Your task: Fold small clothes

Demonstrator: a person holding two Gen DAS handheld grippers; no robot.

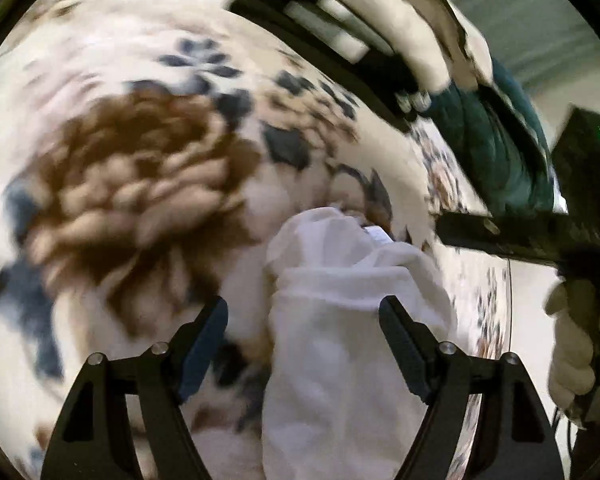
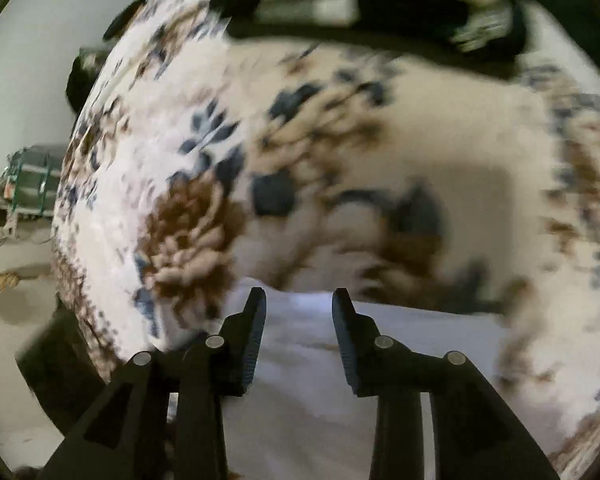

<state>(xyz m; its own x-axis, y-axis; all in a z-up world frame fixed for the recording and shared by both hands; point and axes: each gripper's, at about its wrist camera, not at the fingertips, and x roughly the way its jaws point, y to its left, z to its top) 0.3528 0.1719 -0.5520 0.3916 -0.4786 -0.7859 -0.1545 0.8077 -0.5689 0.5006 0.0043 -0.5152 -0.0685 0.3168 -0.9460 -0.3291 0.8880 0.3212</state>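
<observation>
White cloth, a small garment [image 1: 340,320], lies on a table covered by a flower-printed cloth [image 1: 140,184] in brown, blue and cream. In the left wrist view it looks bunched and partly doubled over, with a small tag [image 1: 376,236] showing at its upper end, not far from the table's right edge. In the right wrist view the same white garment [image 2: 380,360] spreads below the tongs with a fairly straight far edge, though blur makes the finer creases hard to read.

Both pairs of tongs hang over the garment. The left tongs [image 1: 304,316] stand spread wide, one finger on each side of the white fabric, and nothing is pinched between them. The right tongs [image 2: 300,300] are narrower but a clear gap remains, and the fingers do not seem to press on any fabric; contact of the tips with the cloth cannot be ruled out.

Judging by this, the fold seems only begun or midway: the garment is gathered but not yet a flat, tidy packet. What appears left is to take an edge, lay it over evenly and flatten it. No stack of finished clothes shows in either view. A gloved hand [image 1: 572,344] holding the other tool appears at the right of the left view.
</observation>
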